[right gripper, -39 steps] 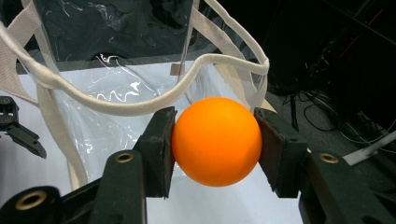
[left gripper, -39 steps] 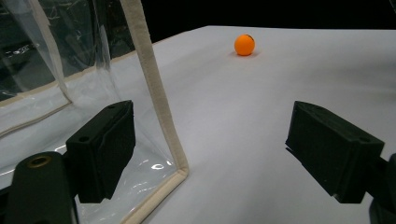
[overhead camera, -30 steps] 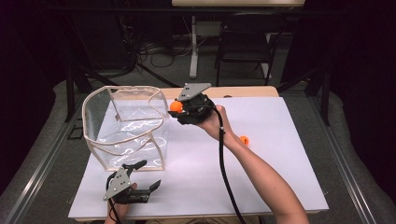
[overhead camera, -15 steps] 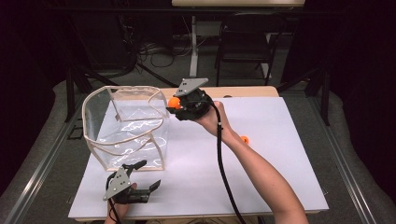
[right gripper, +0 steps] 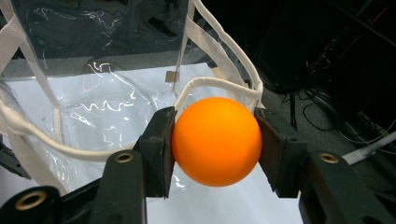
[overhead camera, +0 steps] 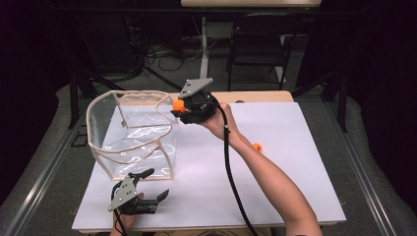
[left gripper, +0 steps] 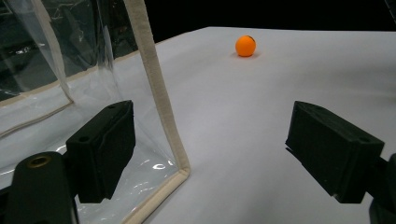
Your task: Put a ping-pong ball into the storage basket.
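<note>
My right gripper (overhead camera: 178,108) (right gripper: 215,142) is shut on an orange ball (overhead camera: 179,104) (right gripper: 216,141) and holds it in the air at the right rim of a clear plastic bag (overhead camera: 133,132) (right gripper: 93,107) with cream trim. The bag stands open on the white table (overhead camera: 275,167). A second orange ball (overhead camera: 257,146) (left gripper: 245,45) lies on the table beside my right forearm. Low at the front left, my left gripper (overhead camera: 151,186) (left gripper: 210,154) rests open, close to the bag's near corner (left gripper: 161,116), with nothing between its jaws.
A cable (overhead camera: 231,172) trails from the right gripper along the forearm to the table's front edge. Chairs and cables (overhead camera: 255,49) stand on the dark floor beyond the table. Bare white surface stretches across the right half.
The right gripper has carried the orange ball left and slightly up, from the table's middle back toward the bag's rim. The left gripper has stayed in place.
</note>
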`<state>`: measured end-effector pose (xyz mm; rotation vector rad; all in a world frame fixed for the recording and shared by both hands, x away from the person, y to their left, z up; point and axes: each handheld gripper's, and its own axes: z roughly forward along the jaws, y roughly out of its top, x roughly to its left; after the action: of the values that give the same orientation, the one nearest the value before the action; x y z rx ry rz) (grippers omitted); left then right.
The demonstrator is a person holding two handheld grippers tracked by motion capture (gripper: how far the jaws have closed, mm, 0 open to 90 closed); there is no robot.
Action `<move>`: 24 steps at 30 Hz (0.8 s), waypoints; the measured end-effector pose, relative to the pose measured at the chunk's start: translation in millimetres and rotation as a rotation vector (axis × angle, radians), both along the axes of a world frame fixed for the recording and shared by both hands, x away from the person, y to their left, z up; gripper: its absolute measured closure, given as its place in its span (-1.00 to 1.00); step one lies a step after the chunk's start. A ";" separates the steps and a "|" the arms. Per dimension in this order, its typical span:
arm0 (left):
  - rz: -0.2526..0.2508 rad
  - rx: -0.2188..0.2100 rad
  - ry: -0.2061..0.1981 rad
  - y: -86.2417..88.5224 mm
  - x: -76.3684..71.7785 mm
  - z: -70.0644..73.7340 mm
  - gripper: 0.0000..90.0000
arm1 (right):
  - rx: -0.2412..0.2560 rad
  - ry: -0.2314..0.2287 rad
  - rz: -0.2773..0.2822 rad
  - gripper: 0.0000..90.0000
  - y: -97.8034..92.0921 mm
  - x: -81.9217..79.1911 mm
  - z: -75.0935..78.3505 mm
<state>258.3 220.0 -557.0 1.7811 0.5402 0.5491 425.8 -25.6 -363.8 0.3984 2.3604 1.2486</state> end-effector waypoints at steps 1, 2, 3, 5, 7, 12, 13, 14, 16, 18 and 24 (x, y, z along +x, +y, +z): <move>-0.001 -0.001 0.001 -0.1 0.0 0.1 -0.65 | 0.000 0.000 0.000 0.13 0.0 0.0 0.0; -0.001 -0.001 0.001 -0.3 0.1 0.1 -0.65 | -0.002 0.001 0.001 0.13 0.9 0.3 0.3; -0.001 -0.001 0.000 -0.3 0.0 0.2 -0.65 | -0.001 0.000 0.002 0.13 2.0 0.6 0.5; -0.001 -0.001 0.001 -0.3 0.1 0.2 -0.65 | -0.009 0.002 0.004 0.13 4.1 1.0 1.7; -0.001 -0.002 0.002 -0.1 0.3 -0.1 -0.65 | -0.008 0.002 0.003 0.13 4.8 1.2 2.1; 0.000 -0.003 0.001 0.2 0.2 0.1 -0.65 | -0.010 0.004 0.002 0.13 7.1 2.9 4.4; -0.001 -0.003 0.001 0.0 0.2 0.1 -0.65 | -0.012 0.004 0.003 0.13 8.3 3.0 4.6; -0.002 -0.003 0.001 -0.2 0.1 0.2 -0.65 | -0.015 0.003 0.005 0.13 9.1 3.0 4.9; -0.003 -0.003 0.001 -0.4 0.1 0.2 -0.65 | -0.017 0.006 0.007 0.13 10.6 2.8 5.8; -0.002 -0.002 0.003 0.0 0.5 0.1 -0.65 | -0.016 0.002 0.011 0.13 12.3 2.8 7.4; 0.000 -0.006 0.002 0.5 0.6 0.2 -0.65 | -0.007 0.004 0.020 0.13 16.2 2.5 12.4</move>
<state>259.0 220.5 -556.7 1.7758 0.5427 0.5449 428.3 -9.5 -351.4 0.3769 2.3770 1.2496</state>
